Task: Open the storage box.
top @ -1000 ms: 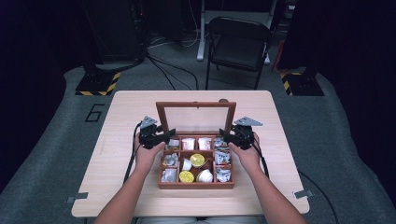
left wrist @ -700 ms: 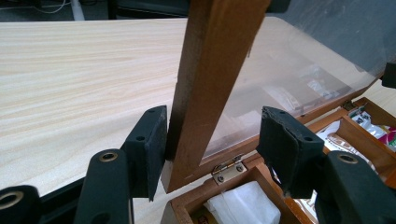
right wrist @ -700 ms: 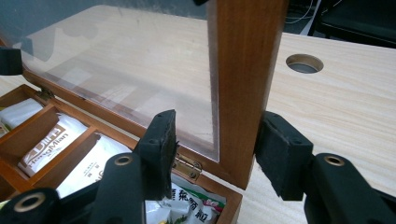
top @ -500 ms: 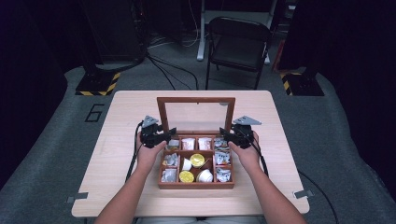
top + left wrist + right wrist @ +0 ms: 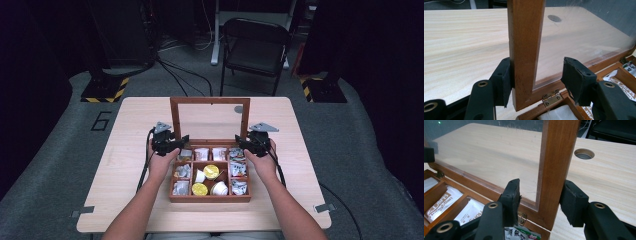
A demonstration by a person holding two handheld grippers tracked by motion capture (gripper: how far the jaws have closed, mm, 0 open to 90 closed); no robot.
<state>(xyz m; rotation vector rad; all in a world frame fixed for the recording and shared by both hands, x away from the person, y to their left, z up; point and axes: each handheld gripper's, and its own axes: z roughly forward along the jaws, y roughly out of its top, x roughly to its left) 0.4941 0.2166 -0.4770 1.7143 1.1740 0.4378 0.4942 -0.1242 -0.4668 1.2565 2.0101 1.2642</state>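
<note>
Wooden tea box sits mid-table with its glass lid upright; left gripper and right gripper straddle the lid's side rails, jaws closing but not yet clamped, so both should pinch evenly before swinging it.

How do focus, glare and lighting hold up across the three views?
High view: soft, table lit, surroundings nearly black. Left gripper view: lid frame sharp, hazy glare on its pane. Right gripper view: frame crisp, specks on the pane's upper edge, near jaws slightly blurred.
</note>
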